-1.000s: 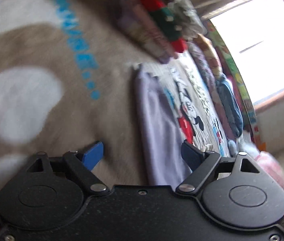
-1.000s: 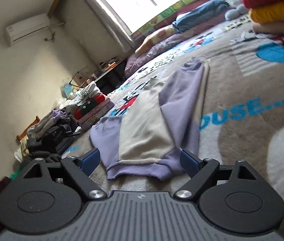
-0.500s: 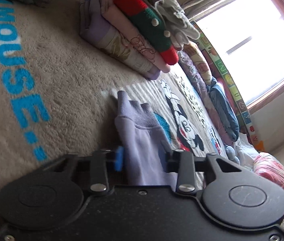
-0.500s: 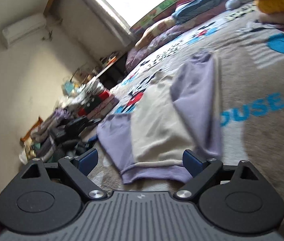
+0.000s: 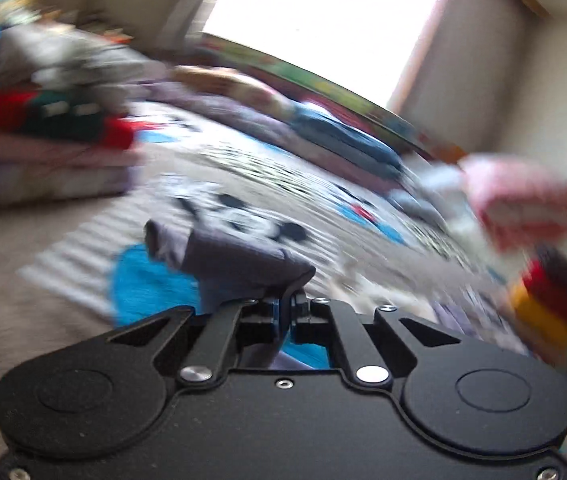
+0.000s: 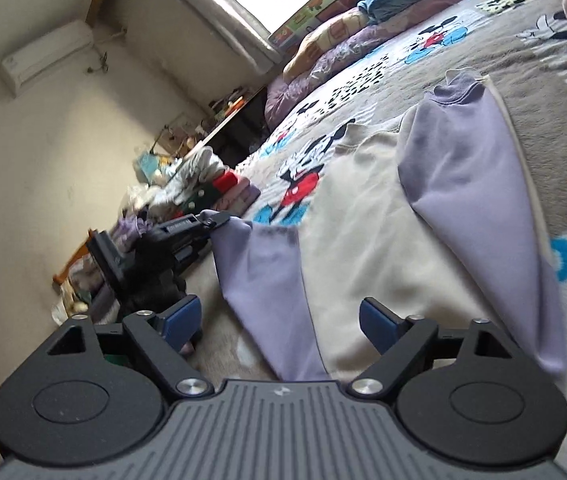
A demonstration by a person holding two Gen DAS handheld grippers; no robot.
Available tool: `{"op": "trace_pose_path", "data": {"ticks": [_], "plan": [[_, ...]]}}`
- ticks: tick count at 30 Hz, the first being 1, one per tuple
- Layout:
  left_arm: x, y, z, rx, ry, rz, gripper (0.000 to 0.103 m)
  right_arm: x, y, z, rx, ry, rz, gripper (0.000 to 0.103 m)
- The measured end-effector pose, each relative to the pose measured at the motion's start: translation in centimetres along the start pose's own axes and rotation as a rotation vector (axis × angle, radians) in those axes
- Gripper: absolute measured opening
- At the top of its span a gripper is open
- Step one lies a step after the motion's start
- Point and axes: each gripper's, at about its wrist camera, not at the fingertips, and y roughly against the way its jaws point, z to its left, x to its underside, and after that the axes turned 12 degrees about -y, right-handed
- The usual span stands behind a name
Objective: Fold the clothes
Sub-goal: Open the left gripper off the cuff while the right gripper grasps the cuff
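A cream sweatshirt [image 6: 367, 216] with lilac sleeves lies flat on the Mickey Mouse blanket [image 6: 531, 52]. Its right sleeve [image 6: 467, 168] is folded across the body. My left gripper [image 5: 283, 316] is shut on the cuff of the left sleeve [image 5: 239, 268] and holds it lifted above the blanket; it also shows in the right wrist view [image 6: 211, 220], pinching the sleeve [image 6: 259, 280]. My right gripper [image 6: 279, 320] is open and empty, just above the sweatshirt's hem.
A stack of folded clothes [image 6: 219, 192] stands at the left of the blanket, also in the left wrist view [image 5: 51, 152]. Another red and yellow stack [image 5: 551, 304] stands at the right. Pillows and bedding [image 6: 363, 28] line the window side.
My left gripper has shut on the left sleeve's cuff, lifted it off the blanket and swung round. My right gripper has moved closer to the hem, still open.
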Motion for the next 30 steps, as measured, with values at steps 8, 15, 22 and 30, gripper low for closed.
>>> {"op": "trace_pose_path", "data": {"ticks": [8, 15, 22, 30], "plan": [[2.1, -1.9, -5.4, 0.203, -0.329, 0.16, 0.027, -2.2, -4.5, -1.8, 0.015, -0.16, -0.028, 0.084], [0.2, 0.5, 1.0, 0.212, 0.068, 0.016, 0.05, -3.1, -8.1, -1.8, 0.053, -0.226, -0.028, 0.084], [-0.2, 1.9, 3.9, 0.187, 0.287, -0.075, 0.059, -3.5, -11.7, -1.3, 0.062, -0.327, -0.051, 0.085], [0.6, 1.9, 6.2, 0.182, 0.434, -0.089, 0.059, -3.8, -15.0, -0.8, 0.099, -0.418, -0.105, 0.081]]}}
